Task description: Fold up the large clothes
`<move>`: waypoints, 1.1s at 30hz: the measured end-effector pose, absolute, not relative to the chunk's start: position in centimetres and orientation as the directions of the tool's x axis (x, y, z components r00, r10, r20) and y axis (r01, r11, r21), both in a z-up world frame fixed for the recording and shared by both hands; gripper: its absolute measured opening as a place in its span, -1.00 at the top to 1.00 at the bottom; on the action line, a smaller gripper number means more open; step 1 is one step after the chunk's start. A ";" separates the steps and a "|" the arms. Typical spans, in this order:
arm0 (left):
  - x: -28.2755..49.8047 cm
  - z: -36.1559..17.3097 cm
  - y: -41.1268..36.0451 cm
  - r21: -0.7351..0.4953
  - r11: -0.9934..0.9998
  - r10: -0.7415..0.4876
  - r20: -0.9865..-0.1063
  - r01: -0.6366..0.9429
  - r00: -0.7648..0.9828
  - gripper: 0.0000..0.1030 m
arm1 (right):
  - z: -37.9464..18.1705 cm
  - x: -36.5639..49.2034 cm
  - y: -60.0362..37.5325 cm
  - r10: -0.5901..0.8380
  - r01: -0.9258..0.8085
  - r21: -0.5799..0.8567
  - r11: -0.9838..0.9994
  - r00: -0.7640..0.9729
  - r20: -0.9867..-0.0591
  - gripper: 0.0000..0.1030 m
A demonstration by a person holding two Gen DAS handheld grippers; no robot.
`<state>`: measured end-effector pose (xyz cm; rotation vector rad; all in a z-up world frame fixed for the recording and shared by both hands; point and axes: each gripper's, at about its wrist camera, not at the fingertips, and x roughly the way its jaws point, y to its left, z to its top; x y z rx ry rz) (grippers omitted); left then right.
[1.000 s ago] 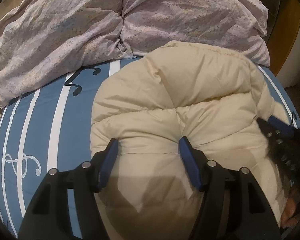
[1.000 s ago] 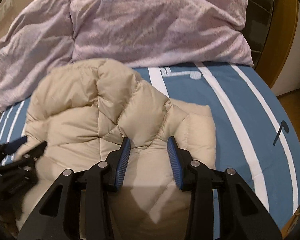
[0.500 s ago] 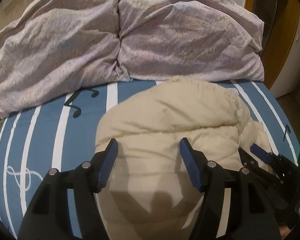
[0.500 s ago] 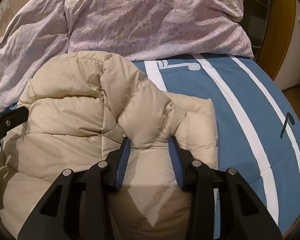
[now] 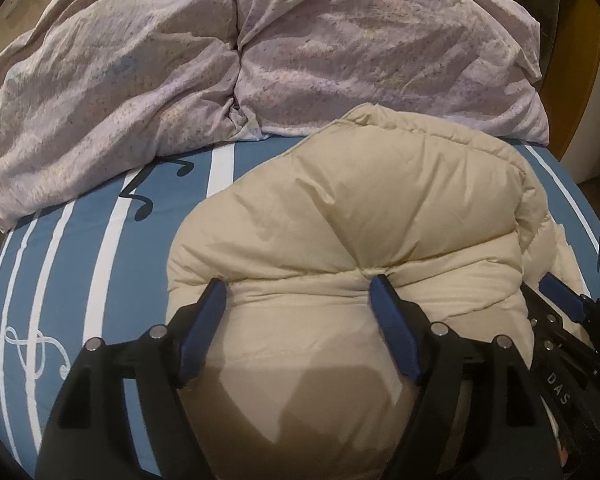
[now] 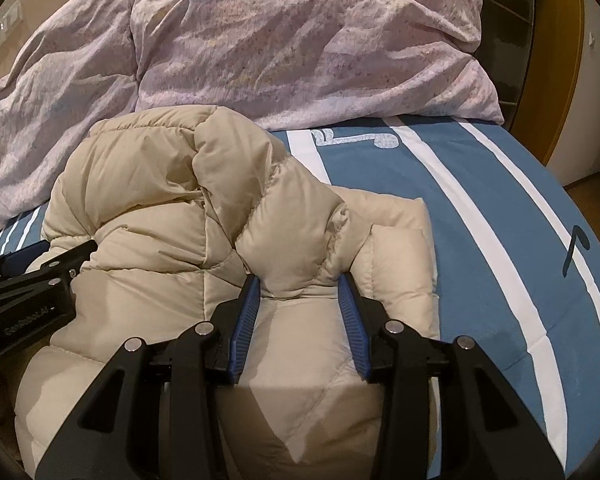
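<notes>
A puffy cream down jacket (image 5: 360, 208) lies bunched on the blue striped bed sheet (image 5: 72, 264). My left gripper (image 5: 296, 292) straddles its near left part. The blue pads dent the padding, a bulge sits between them, and the jaws are opening. My right gripper (image 6: 300, 288) is shut on a raised fold of the jacket (image 6: 148, 184) near its right side, beside a flat panel (image 6: 404, 248). Each gripper shows at the edge of the other view: the right one (image 5: 560, 300) and the left one (image 6: 40, 256).
A crumpled lilac duvet (image 5: 260, 52) is heaped across the back of the bed, touching the jacket's far edge. Bare blue sheet with white stripes and music notes lies to the right (image 6: 500, 220). A wooden door frame (image 6: 560, 60) and the floor are beyond the right edge.
The left gripper pulled back, then came down closer onto the jacket, and its jaws spread wider. The right gripper kept its hold and barely moved.
</notes>
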<state>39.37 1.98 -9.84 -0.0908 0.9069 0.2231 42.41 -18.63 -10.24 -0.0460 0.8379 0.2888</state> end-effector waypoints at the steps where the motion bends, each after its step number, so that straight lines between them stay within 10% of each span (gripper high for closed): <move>1: 39.3 -10.0 2.0 0.013 0.973 0.153 -0.786 -0.232 0.600 -0.48 | -10.3 42.3 -18.6 0.233 -0.269 0.071 0.960 0.636 -0.736 0.16; 33: 39.3 -11.3 2.2 -0.004 0.968 0.163 -0.749 -0.250 0.642 -0.57 | -10.5 41.9 -18.3 0.206 -0.262 0.030 0.965 0.677 -0.706 0.14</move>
